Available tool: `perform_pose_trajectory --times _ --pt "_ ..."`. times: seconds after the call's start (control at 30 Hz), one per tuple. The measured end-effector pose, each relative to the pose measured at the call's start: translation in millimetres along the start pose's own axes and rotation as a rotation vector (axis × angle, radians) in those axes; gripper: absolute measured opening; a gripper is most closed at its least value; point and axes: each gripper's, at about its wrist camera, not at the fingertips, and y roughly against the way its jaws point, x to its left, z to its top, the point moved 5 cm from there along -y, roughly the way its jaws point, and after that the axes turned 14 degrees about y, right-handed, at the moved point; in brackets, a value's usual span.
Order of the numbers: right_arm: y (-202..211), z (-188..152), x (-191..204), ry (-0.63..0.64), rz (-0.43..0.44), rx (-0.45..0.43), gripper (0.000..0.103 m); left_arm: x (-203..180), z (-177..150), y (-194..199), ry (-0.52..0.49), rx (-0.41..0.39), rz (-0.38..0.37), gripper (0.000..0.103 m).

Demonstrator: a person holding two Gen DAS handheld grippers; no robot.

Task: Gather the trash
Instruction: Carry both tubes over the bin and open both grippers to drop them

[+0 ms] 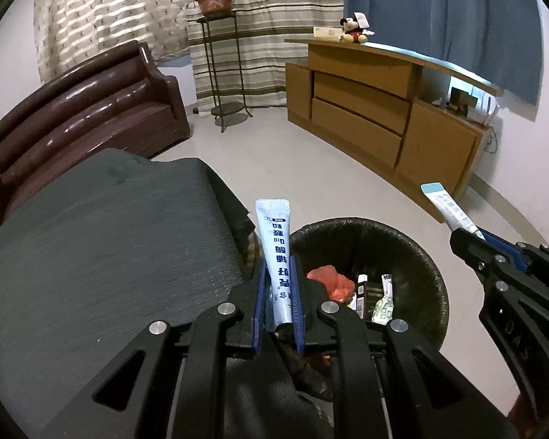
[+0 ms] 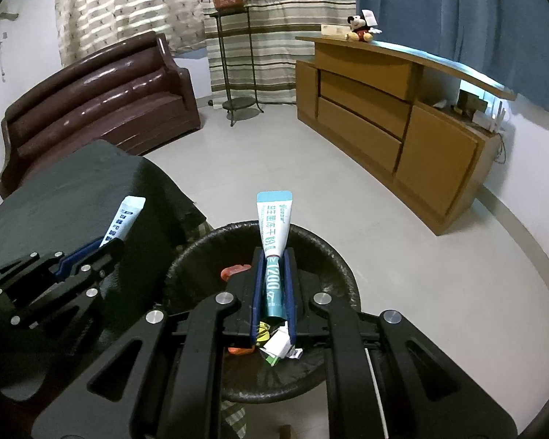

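Observation:
My left gripper (image 1: 279, 267) is shut on a pale blue sachet (image 1: 276, 241) that stands up between its blue pads, at the left rim of a black-lined trash bin (image 1: 421, 252). My right gripper (image 2: 273, 256) is shut on a teal and white sachet (image 2: 272, 226) and holds it over the same bin (image 2: 333, 256). Each gripper shows in the other's view: the right one (image 1: 468, 236) with its sachet (image 1: 446, 206), the left one (image 2: 106, 247) with its sachet (image 2: 124, 221). The bin holds red wrapping (image 1: 329, 281), small boxes and packets.
A table under a dark cloth (image 1: 102, 237) stands left of the bin. A brown sofa (image 1: 80, 109) is behind it. A plant stand (image 1: 223, 69) and a wooden cabinet (image 1: 384, 117) with a plush toy stand across the pale floor.

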Motion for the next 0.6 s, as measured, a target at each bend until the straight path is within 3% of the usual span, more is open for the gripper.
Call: perform_pose_trajectory --times 0.1,0.2,0.23,0.47,0.6 --pt "-4.5 -0.8 -0.1 -0.007 -0.001 0.006 0.013 -3.6 1.3 -4.6 -0.002 0.016 0.002 0.015" --pt "-7.1 -2.0 -3.7 -0.021 0.002 0.008 0.028 -5.3 1.9 -5.7 0.003 0.021 0.01 0.034" --pt "-7.2 -2.2 -4.2 -0.021 -0.002 0.008 0.028 -5.3 3.2 -5.5 0.008 0.017 0.01 0.038" --pt "-5.8 -5.1 -6.5 -0.034 -0.013 0.007 0.036 -8.1 3.6 -4.4 0.014 0.009 0.009 0.053" --pt "-1.9 -5.4 -7.7 -0.041 -0.023 -0.003 0.045 -7.2 4.2 -0.2 0.021 -0.002 0.007 0.056"
